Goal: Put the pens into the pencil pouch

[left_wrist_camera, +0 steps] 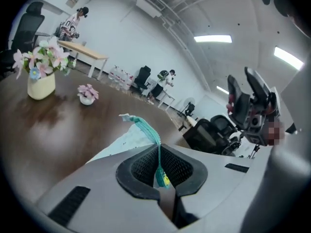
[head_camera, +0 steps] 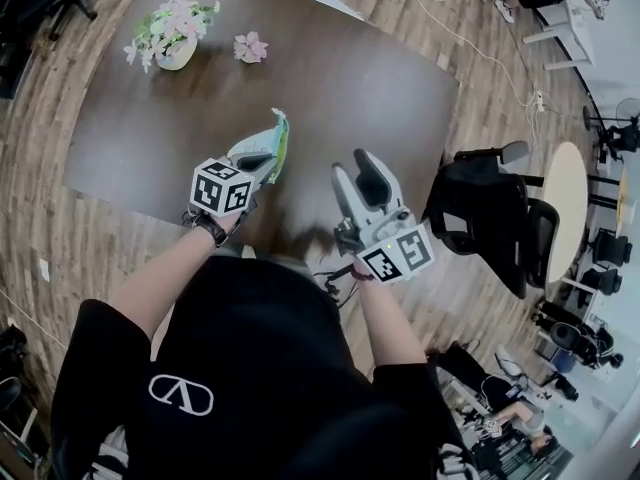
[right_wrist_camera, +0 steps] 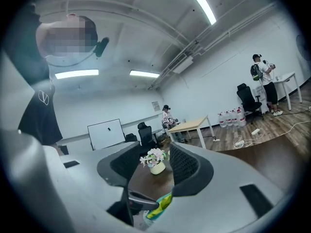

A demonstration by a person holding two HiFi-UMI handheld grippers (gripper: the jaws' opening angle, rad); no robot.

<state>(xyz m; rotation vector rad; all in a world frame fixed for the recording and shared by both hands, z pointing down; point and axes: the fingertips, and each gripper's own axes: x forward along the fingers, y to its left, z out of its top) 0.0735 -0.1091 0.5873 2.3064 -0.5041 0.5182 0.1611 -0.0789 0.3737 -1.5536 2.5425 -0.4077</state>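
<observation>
Pencil pouch [head_camera: 274,140]: pale, with a teal zip. It is held in the air above the near part of the table and has not been set down.

Table [head_camera: 350,78]: large, dark and mostly bare. A vase of flowers [head_camera: 172,33] and a small flower [head_camera: 250,46] sit at the far side, well apart from the hands.

Office chair [head_camera: 490,218]: near the table's right corner.

Left gripper [head_camera: 252,163]: jaws closed on the pouch's zip edge.

Right gripper [head_camera: 358,173]: jaws about half apart, nothing between them.

Pens: none in sight.

Step, as judged: placing the pouch. The next move calls for laying it on the open middle, clear of the near edge.
</observation>
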